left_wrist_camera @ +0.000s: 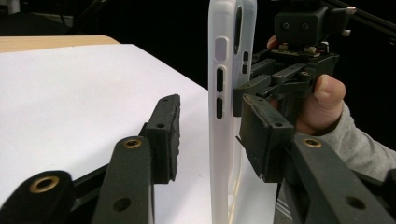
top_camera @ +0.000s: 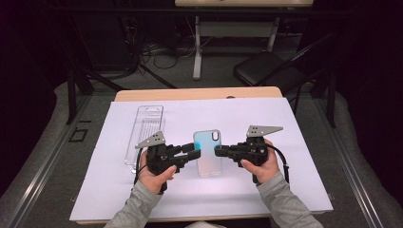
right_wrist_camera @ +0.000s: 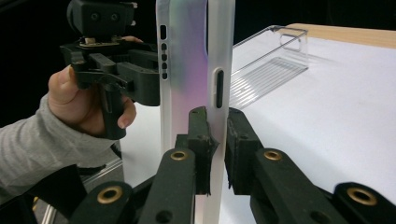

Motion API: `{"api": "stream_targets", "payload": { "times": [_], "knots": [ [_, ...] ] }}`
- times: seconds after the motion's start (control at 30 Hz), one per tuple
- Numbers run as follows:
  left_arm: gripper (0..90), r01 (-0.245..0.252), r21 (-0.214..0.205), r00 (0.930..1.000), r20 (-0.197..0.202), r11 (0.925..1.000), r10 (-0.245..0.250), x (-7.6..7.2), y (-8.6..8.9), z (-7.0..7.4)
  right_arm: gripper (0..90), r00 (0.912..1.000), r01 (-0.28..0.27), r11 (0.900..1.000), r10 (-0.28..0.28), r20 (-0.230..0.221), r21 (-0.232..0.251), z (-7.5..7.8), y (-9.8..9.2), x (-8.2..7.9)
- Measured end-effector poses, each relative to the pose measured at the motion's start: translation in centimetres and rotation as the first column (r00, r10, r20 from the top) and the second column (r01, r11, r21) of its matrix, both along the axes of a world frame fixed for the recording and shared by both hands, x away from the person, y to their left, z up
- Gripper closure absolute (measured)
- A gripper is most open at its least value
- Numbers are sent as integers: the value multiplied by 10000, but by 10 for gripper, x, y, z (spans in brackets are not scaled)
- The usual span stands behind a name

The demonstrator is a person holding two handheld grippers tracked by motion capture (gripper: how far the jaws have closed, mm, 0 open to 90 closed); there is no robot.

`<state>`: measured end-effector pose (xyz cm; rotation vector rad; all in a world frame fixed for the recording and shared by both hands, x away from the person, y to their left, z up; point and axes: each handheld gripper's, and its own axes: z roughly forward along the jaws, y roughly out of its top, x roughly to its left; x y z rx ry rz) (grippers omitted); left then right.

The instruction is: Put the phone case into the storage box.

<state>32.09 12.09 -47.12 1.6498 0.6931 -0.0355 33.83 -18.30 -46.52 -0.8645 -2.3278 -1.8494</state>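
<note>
A translucent, frosted plastic phone case (top_camera: 208, 153) with an iridescent blue-pink sheen; a clear, glossy plastic package (top_camera: 144, 135); matt white paper (top_camera: 285, 180) over a pale wooden table (top_camera: 190, 93); matt black plastic jaws with brass-coloured rivets; a grey knit sleeve (top_camera: 285, 202).

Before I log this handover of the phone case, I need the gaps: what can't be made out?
- High view: the phone case edges under both grippers' jaws.
- Left gripper view: the case's lower end, cut off by the frame edge.
- Right gripper view: the clear plastic tray near end, hidden behind the case.
</note>
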Motion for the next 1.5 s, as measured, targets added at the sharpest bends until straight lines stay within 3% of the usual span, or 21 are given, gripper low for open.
{"api": "stream_targets", "payload": {
  "times": [0.53, 0.77, 1.17, 1.5],
  "knots": [
    [514, -1006, 640, 9944, 377, 9929, 984, -1, 0, -1, 822, 9945, 1016, 9944, -1007, 284, -301, -1, 1, -1],
    [488, -1578, 1088, 9864, 633, 9815, 1516, -3, -2, -2, 822, 9841, 1675, 9843, -1635, 692, -560, -1, 6, -5],
    [497, -2388, 1778, 9684, 1158, 9546, 2207, -8, -6, -2, 822, 9672, 2484, 9674, -2448, 684, -502, -4, 12, -9],
    [541, -2479, 2076, 9679, 960, 9463, 2325, -8, -10, -5, 822, 9503, 3069, 9508, -3037, 691, -414, -6, 15, -10]
  ]
}}
